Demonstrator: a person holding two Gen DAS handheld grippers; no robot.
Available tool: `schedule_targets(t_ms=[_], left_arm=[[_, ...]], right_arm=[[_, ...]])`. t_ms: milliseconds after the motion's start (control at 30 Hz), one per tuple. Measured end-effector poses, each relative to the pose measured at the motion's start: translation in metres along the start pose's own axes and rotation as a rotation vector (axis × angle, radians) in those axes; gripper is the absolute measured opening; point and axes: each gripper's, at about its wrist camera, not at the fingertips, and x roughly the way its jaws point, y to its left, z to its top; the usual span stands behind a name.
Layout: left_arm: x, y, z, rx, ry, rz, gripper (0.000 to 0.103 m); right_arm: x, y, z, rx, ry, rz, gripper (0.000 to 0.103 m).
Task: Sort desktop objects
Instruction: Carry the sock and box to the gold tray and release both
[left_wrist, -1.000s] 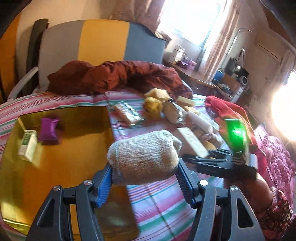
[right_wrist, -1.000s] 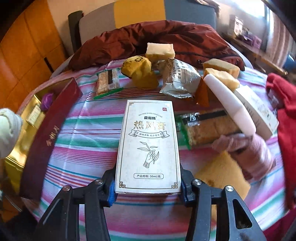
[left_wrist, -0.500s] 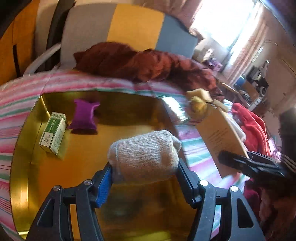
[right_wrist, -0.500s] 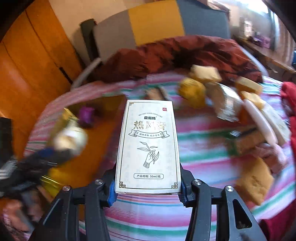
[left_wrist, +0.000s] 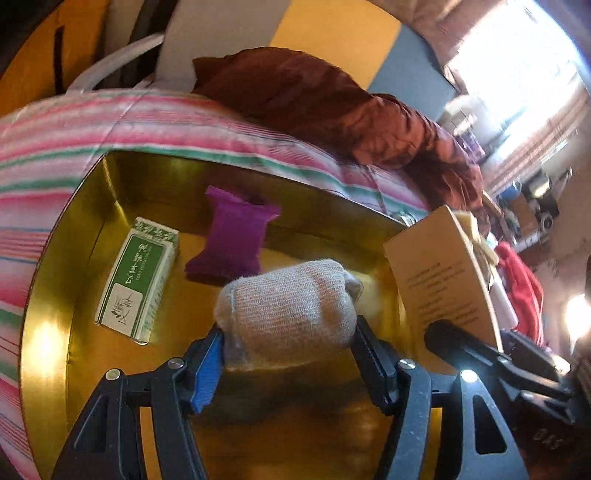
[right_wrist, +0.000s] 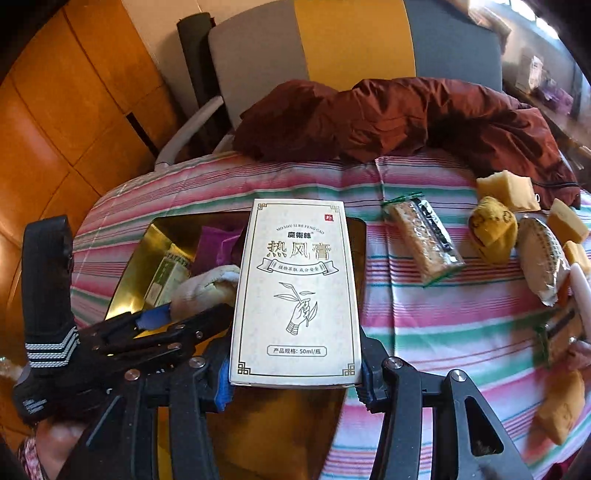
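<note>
A: Start at the left of the left wrist view. What lies there?

B: A gold tray (left_wrist: 55, 332) fills the lower left and centre, set on a striped cloth (left_wrist: 74, 122). Inside it, at centre left, a green box (left_wrist: 138, 286) lies flat, and just right of it a purple packet (left_wrist: 232, 240).

A: And the left claw (left_wrist: 288, 354)?

B: At bottom centre, clamped on a rolled sock (left_wrist: 288, 302), one finger on each end. The sock hangs over the tray, in front of the purple packet. I cannot tell whether it touches the tray floor.

A: Further right?

B: The tan back of a white box (left_wrist: 443, 280) stands at centre right, with the right claw (left_wrist: 480, 354) below it. A dark red jacket (left_wrist: 332, 107) lies across the top of the frame.

A: Now the right wrist view, from the left.

B: The left claw (right_wrist: 162, 317) comes in at lower left with the sock (right_wrist: 207, 288) over the tray (right_wrist: 136, 273); the green box (right_wrist: 166, 277) and purple packet (right_wrist: 214, 243) show beyond it. In the centre the right claw (right_wrist: 295, 373) grips the white box (right_wrist: 295, 291) by its near end, printed face toward the camera, partly over the tray's right side.

A: And on the right?

B: On the cloth (right_wrist: 443, 332), a clear-wrapped snack bar (right_wrist: 424, 240), a yellow sock (right_wrist: 491, 229), a silver packet (right_wrist: 539, 258) and a yellow sponge (right_wrist: 506, 188) near the jacket (right_wrist: 406, 114).
</note>
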Motion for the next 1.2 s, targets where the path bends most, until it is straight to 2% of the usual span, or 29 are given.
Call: schedule_targets(t_ms=[133,233,333,500,533,600,633,667,733,933,1200], left_arm=[[0.005,0.007,0.001,-0.054,0.018,-0.021,0.065],[0.007,0.009,0.003,-0.098,0.017,-0.054,0.066],[0.011,0.008,0.006,-0.14,0.028,-0.091,0.066],[0.024,0.01,0.008,-0.265,0.084,-0.162,0.066],[0.027,0.011,0.008,-0.305,0.089,-0.187,0.067],[0.029,0.01,0.008,-0.374,0.077,-0.249,0.078],[0.03,0.006,0.007,-0.389,0.083,-0.264,0.08],[0.03,0.003,0.007,-0.383,0.089,-0.262,0.081],[0.028,-0.007,0.006,-0.334,0.093,-0.209,0.081],[0.007,-0.01,-0.004,-0.293,0.014,-0.052,0.081],[-0.02,-0.013,-0.031,-0.233,-0.072,0.036,0.081]], right_arm=[[0.011,-0.001,0.005,0.027,-0.01,-0.025,0.053],[0.014,-0.006,0.007,0.064,-0.018,0.005,0.062],[0.008,-0.01,0.004,0.076,-0.043,0.026,0.068],[-0.016,-0.022,-0.007,0.094,-0.104,0.045,0.07],[-0.02,-0.024,-0.01,0.095,-0.114,0.04,0.07],[-0.032,-0.03,-0.015,0.095,-0.139,0.035,0.07],[-0.036,-0.034,-0.018,0.099,-0.149,0.032,0.07],[-0.041,-0.038,-0.021,0.103,-0.16,0.033,0.07],[-0.05,-0.046,-0.027,0.107,-0.18,0.028,0.07],[-0.078,-0.075,-0.047,0.118,-0.234,-0.015,0.071],[-0.081,-0.118,-0.076,0.172,-0.208,-0.063,0.071]])
